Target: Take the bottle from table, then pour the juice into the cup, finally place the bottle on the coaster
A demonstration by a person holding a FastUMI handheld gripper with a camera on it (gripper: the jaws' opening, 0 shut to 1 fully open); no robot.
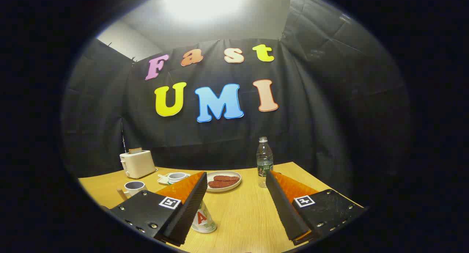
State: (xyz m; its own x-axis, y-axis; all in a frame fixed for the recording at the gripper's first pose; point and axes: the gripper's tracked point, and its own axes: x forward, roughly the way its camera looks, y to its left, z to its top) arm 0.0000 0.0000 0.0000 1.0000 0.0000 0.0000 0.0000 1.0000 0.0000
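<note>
**Tool hangs released over tabletop, bottle standing ahead**

The tool, its two black fingers faced with orange and each carrying a small square marker, is spread wide above a light wooden tabletop and grips nothing. Bare wood shows in the gap between the fingers.

The bottle, clear plastic with a pale cap and a green label, stands upright on the tabletop just beyond the tip of the right finger, near the far edge and well clear of the jaws.

A white paper cup with a red mark on its side lies partly hidden behind the left finger, its wide end toward the camera; whether it is tipped over or standing upside down cannot be told.

Beyond the fingers, roughly midway between them, a white plate holds two dark red-brown patties. To the left of the plate sits a small white bowl on a pale tray. Further left a white mug with a dark inside stands near the tabletop's edge, and behind it a cream toaster holds a slice of toast in its slot.

Black cloth forms the booth's wall behind the tabletop, under a bright ceiling light.
</note>
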